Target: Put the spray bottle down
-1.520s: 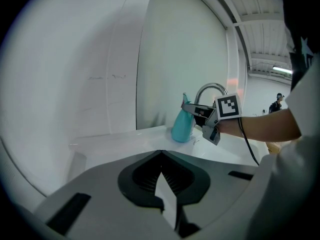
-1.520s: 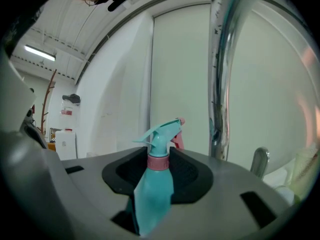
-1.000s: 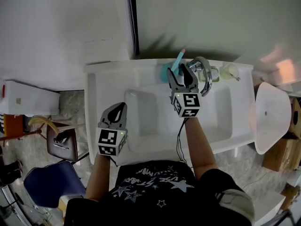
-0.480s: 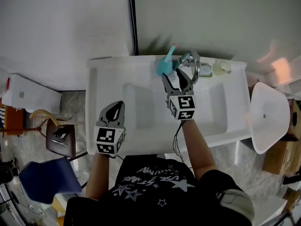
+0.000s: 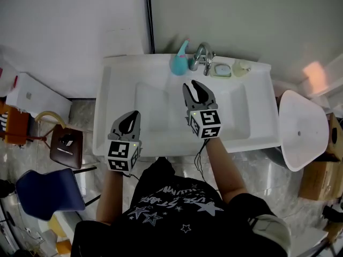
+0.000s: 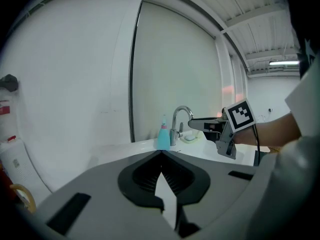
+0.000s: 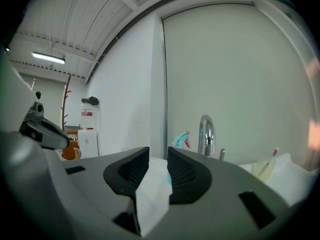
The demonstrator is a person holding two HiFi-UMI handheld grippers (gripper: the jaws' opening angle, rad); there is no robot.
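Spray bottle (image 5: 179,64) stands upright on the back ledge of the sink (image 5: 115,90), at 9 o'clock of the faucet (image 5: 202,58), which is where the task wants it. The right gripper (image 5: 192,87) hangs over the basin with the bottle at its 11 o'clock, its jaws half apart (they have just been closing) and holding nothing. The left gripper (image 5: 133,116) is closed and empty. By my reading, what remains is only to keep both grippers clear of the bottle.

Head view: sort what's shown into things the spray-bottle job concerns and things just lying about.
Job: spray bottle, upright on the sink ledge; right gripper, jaws just been closing, nothing between them.
Lying about: faucet, soap dish, brown stool, blue chair.
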